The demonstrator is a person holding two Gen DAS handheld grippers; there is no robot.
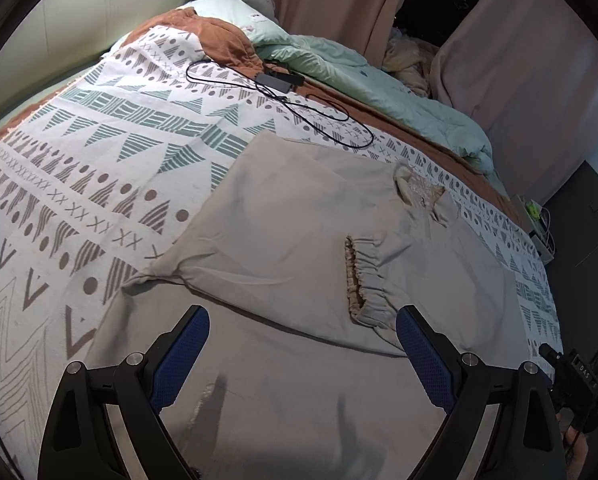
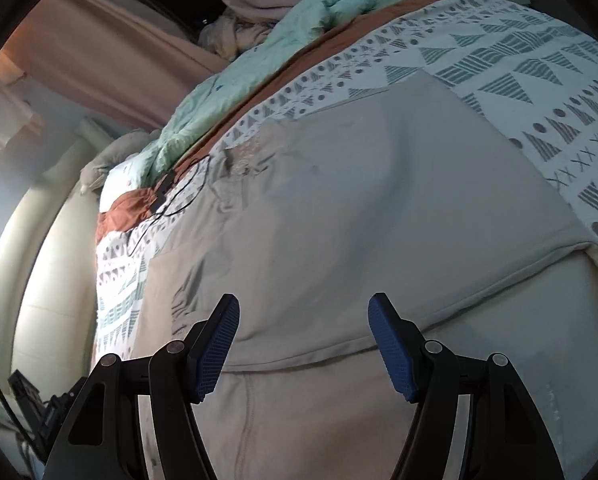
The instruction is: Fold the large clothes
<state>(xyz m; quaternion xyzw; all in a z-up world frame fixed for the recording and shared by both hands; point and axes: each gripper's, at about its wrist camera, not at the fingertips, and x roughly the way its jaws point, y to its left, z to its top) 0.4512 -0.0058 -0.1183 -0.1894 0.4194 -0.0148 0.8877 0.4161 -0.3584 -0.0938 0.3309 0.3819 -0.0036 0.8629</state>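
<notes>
Garment: a large beige garment (image 1: 307,216) is lying spread on the patterned bedspread (image 1: 99,168), taking up the near part of the bed
Done so far: one sleeve is lying folded in across the body, its gathered cuff (image 1: 359,280) resting on the chest; a fold edge is crossing the cloth near the jaws in the right wrist view
Left to do: judging by its spread, the body is still waiting for further folds
Left gripper (image 1: 303,348): jaws standing wide apart, gripping nothing, cloth lying below
Right gripper (image 2: 304,340): jaws standing apart, holding nothing
Left view only: the cuff, the lace neckline (image 1: 419,192), a black charger and cable (image 1: 279,80)
Right view only: the garment's far straight edge (image 2: 451,88)
</notes>
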